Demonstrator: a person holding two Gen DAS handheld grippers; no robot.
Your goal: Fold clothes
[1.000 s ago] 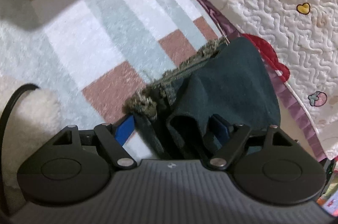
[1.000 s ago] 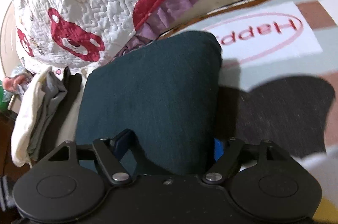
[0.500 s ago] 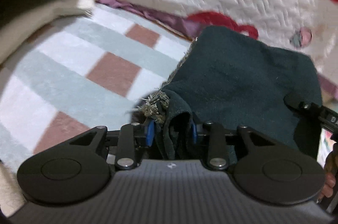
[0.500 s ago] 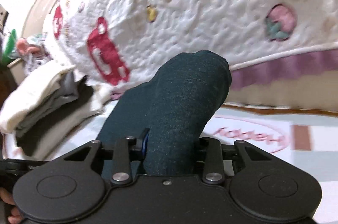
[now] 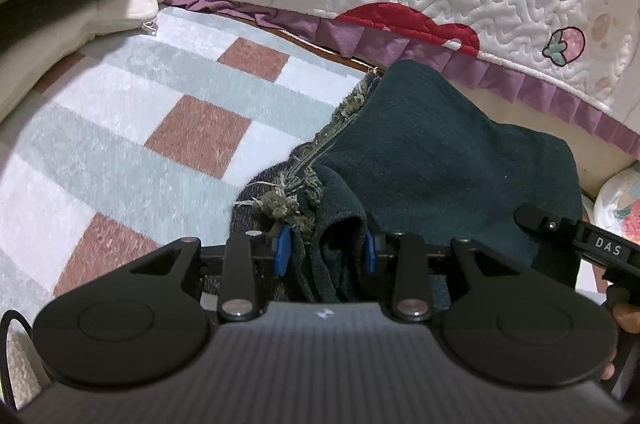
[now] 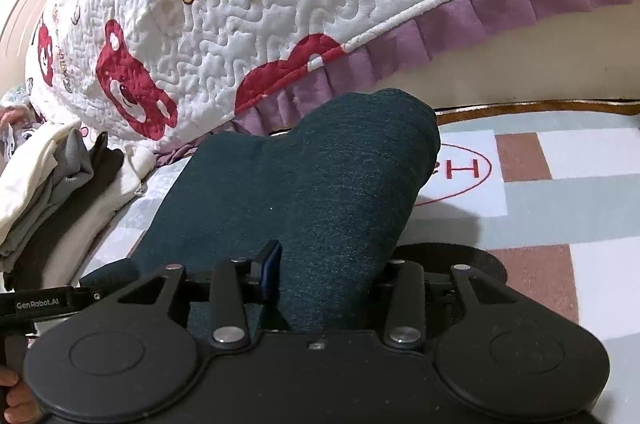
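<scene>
A dark teal garment (image 5: pixel 440 151) with a frayed olive hem lies folded on the checked rug, and both grippers hold it. My left gripper (image 5: pixel 326 248) is shut on its bunched, frayed corner. In the right wrist view the same garment (image 6: pixel 320 183) bulges up between the blue pads, and my right gripper (image 6: pixel 328 272) is shut on that fold. The right gripper's black body (image 5: pixel 580 244) shows at the right edge of the left wrist view, with a hand below it.
A stack of folded cream, grey and dark clothes (image 6: pixel 52 183) sits at the left on the rug (image 5: pixel 140 127). A white quilted bedspread (image 6: pixel 280 3) with red bears and a purple frill hangs close behind the garment. The rug extends to the right (image 6: pixel 560 203).
Both grippers closed from open onto the garment, then lifted and swung with it toward the bedspread. The garment now bulges up between the right gripper's pads.
</scene>
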